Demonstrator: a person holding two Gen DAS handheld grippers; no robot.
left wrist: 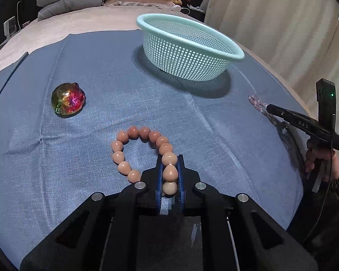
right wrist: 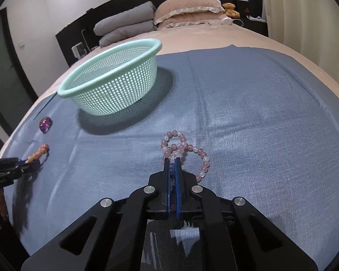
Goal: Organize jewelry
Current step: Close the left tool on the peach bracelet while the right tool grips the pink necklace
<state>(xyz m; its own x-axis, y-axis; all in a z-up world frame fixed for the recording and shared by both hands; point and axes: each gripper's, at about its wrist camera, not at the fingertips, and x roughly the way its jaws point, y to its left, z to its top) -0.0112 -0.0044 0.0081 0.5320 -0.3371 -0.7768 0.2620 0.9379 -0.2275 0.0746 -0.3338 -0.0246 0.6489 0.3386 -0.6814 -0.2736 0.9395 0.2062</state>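
Observation:
A bracelet of large peach beads (left wrist: pixel 133 151) lies on the blue cloth (left wrist: pixel 101 103). My left gripper (left wrist: pixel 169 160) is shut on its right side, beads between the blue pads. A bracelet of small pink beads (right wrist: pixel 185 151) lies twisted on the cloth, and my right gripper (right wrist: pixel 172 161) is shut on its near strand. A mint mesh basket (left wrist: pixel 187 45) stands upright beyond both; it also shows in the right wrist view (right wrist: pixel 115 83). The right gripper (left wrist: pixel 269 108) shows at the right of the left wrist view, the left gripper (right wrist: pixel 31 163) at the left of the right wrist view.
An iridescent glass ornament (left wrist: pixel 68 101) lies on the cloth to the left, seen purple in the right wrist view (right wrist: pixel 45 124). The cloth covers a bed with folded grey duvet (right wrist: pixel 124 30) and pink pillows (right wrist: pixel 187 11) at the head. A curtain (left wrist: pixel 282 22) hangs on the right.

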